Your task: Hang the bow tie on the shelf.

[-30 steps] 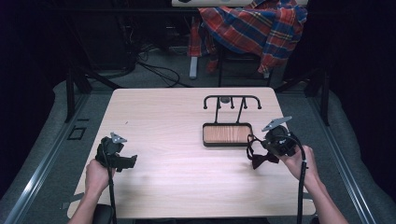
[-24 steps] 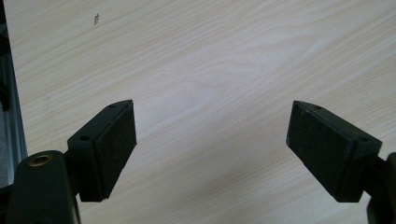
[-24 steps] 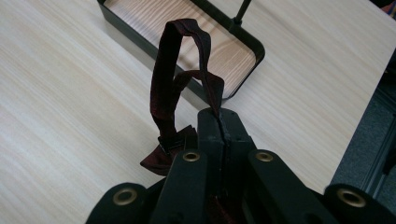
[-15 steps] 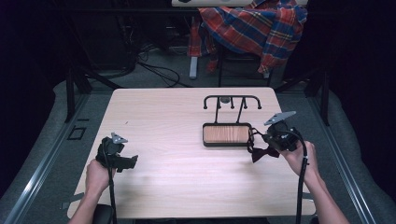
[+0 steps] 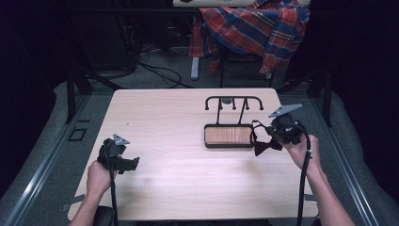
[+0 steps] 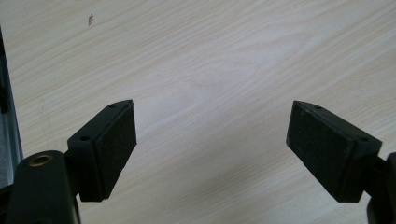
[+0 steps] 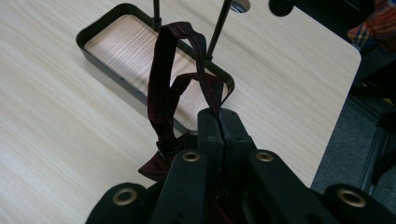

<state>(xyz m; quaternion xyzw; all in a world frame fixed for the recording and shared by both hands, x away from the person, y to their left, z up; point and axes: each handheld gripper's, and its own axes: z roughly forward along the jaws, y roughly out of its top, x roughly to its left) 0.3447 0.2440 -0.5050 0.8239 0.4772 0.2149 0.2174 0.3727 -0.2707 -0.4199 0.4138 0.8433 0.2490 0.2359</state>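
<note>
Right gripper (image 7: 219, 128), jaws clamped on the strap of a dark red bow tie (image 7: 163, 98), holds it just right of the tray stand (image 5: 229, 136); light, floppy, best pinched by the strap; right gripper view shows the loop, high view the dangling bow; left gripper (image 6: 212, 149) gapes empty, far left.

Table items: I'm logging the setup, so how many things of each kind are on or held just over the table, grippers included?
Grippers: 2, the left gripper open, the right gripper shut on the strap
Dark red bow tie with strap: 1
Black stand with wooden tray: 1
Total: 4
</note>
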